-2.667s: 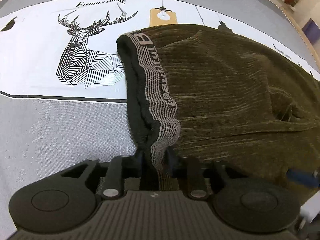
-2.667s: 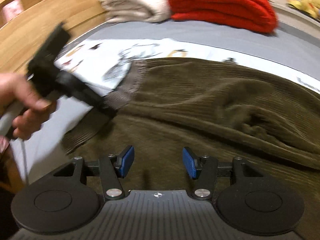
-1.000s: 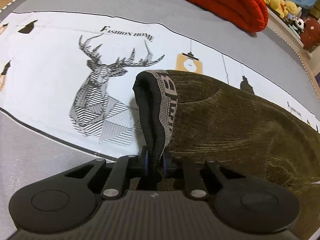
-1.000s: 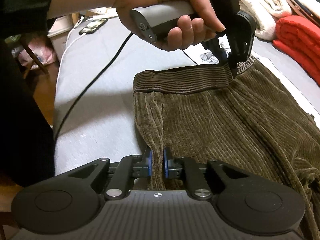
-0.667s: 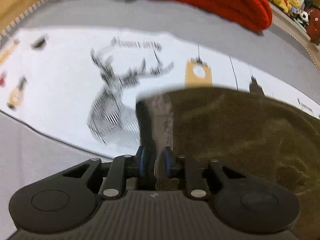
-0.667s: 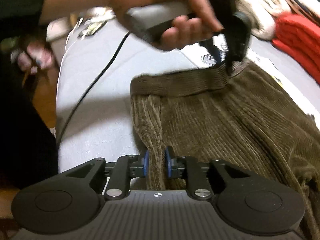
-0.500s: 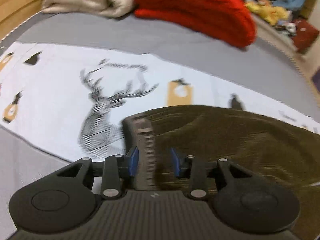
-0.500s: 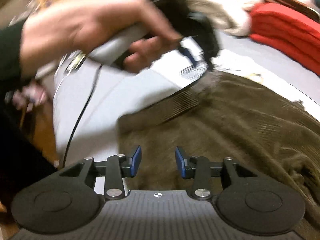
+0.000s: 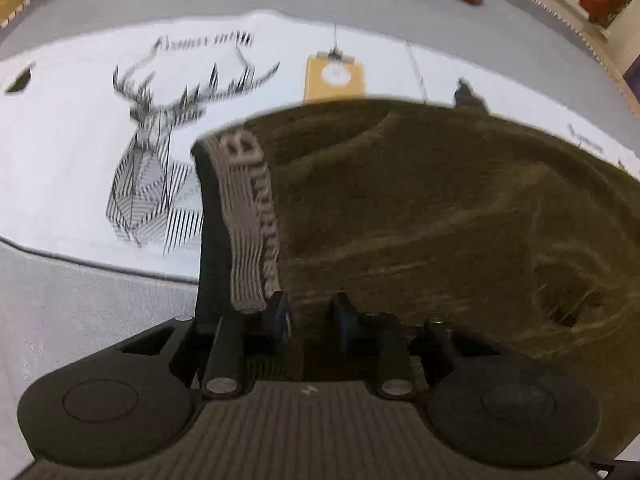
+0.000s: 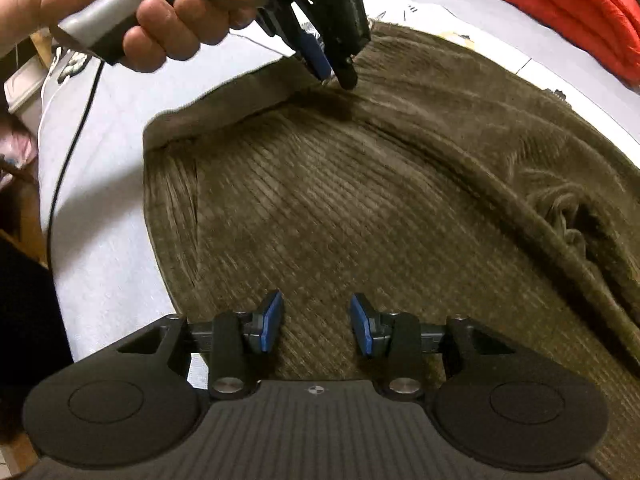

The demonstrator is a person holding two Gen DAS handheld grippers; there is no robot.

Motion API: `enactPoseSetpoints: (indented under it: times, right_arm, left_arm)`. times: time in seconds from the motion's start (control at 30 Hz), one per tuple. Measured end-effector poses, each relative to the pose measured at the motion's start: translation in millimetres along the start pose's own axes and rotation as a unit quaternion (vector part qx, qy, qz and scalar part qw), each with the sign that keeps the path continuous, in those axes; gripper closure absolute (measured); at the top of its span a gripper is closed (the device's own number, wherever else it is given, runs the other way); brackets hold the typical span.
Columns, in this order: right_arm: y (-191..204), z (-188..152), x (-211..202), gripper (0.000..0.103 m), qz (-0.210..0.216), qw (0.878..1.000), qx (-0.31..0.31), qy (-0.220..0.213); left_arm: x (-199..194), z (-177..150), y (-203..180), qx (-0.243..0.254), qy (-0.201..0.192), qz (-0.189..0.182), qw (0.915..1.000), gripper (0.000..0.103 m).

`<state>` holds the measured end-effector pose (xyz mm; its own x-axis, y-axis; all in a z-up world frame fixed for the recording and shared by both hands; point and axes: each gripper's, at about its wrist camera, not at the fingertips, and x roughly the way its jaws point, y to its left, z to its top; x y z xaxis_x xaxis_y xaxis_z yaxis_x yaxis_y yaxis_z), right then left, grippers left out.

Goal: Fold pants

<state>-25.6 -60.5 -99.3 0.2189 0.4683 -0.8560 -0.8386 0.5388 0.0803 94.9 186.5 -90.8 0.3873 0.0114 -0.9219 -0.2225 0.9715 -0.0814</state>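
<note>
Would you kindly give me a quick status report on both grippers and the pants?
Left gripper closing, empty, just off the waistband. Right gripper open, empty, above the pants. Pants lying on the bed, wrinkled. Nothing in the way.

Waistband [image 9: 250,216] of pants [image 9: 420,216]: woven lettering, only a leading "B" legible; rest smeared by motion blur. Bed sheet [image 9: 72,152]: one printed line above the deer drawing [image 9: 160,168], unreadable. Nothing else legible.

pants [image 10: 360,208] on bedspread [image 9: 80,312], waistband [image 9: 248,216] seemingly over deer print [image 9: 152,168]
</note>
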Motion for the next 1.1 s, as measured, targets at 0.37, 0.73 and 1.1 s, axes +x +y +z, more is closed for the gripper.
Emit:
enactPoseSetpoints:
  times: [0.37,0.73,1.1]
  right_arm:
    - [-25.5,1.0,-13.6,0.062,-0.022,0.997,0.069,-0.034]
    - [-37.5,10.9,-34.2,0.062,-0.061,0.993,0.063,-0.084]
    - [-70.0,23.9,-58.3,0.063,-0.096,0.982,0.105,-0.127]
  left_arm:
    - [-13.3,6.8,-24.4,0.013,-0.026,-0.039,0.9988,0.06]
    - [-22.6,10.9,-22.3,0.0,-0.047,-0.051,0.9976,0.059]
    - [-29.9,17.5,-19.8,-0.022,-0.072,-0.03,0.9967,0.044]
